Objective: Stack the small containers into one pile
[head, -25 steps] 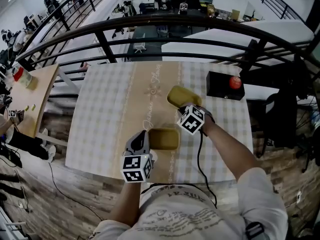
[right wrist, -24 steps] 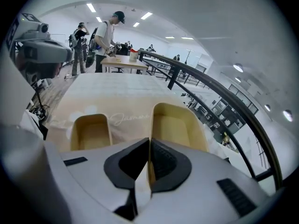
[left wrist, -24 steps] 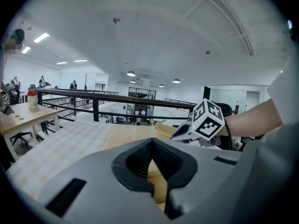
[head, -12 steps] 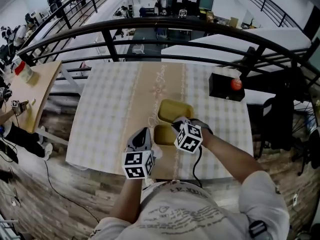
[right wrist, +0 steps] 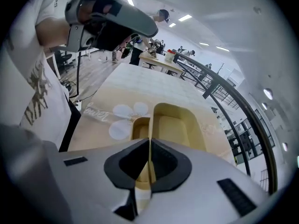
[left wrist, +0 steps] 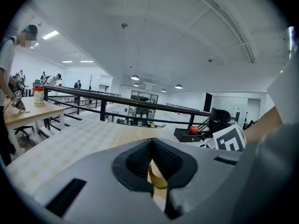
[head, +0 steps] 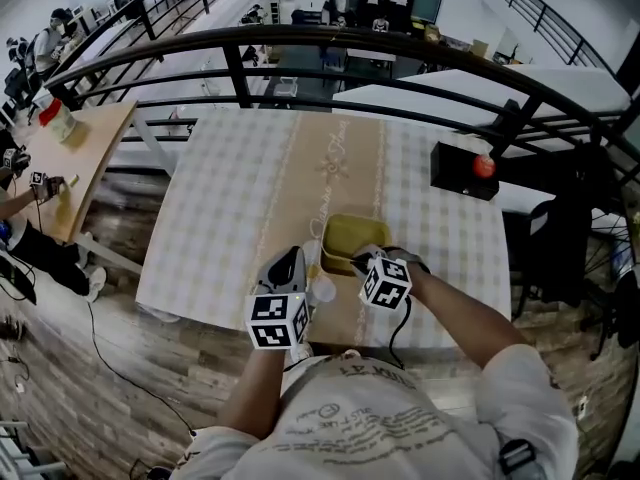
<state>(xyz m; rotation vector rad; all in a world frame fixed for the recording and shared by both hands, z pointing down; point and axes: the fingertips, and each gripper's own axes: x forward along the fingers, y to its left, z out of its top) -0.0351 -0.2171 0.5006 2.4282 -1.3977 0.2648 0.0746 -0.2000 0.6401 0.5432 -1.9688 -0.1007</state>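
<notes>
Table (head: 220,198), checked cloth with a tan runner: near edge hidden behind the person's torso and both forearms. Black railing (head: 300,43) crosses the far side. Side table (head: 75,163) at left is cut off by the frame.

Black box (head: 462,173) with a red knob (head: 483,165) sits at the far right corner, well apart from the work.

Both arms reach in from the near edge, close together. Right forearm (head: 460,313) angles in from the right with its gripper pitched steeply down. Left forearm (head: 255,398) comes straight up the frame with its gripper near level.

Right container (right wrist: 175,127), yellow, sits on the runner near the table's front edge. It overlaps the left container (right wrist: 139,129), covering most of it. Can't tell if it's seated inside or just over it. In the head view only a sliver of the left one shows, and both grip points are hidden under the gripper bodies and marker cubes (head: 386,281).

Right gripper (right wrist: 149,160): clamped on the near wall of the right container, thin rim pinched between the pads.

Left gripper (left wrist: 151,160): pads pinched on a yellow edge, which reads as the left container's rim. The rest of that container is blocked by the gripper body in its own view.
</notes>
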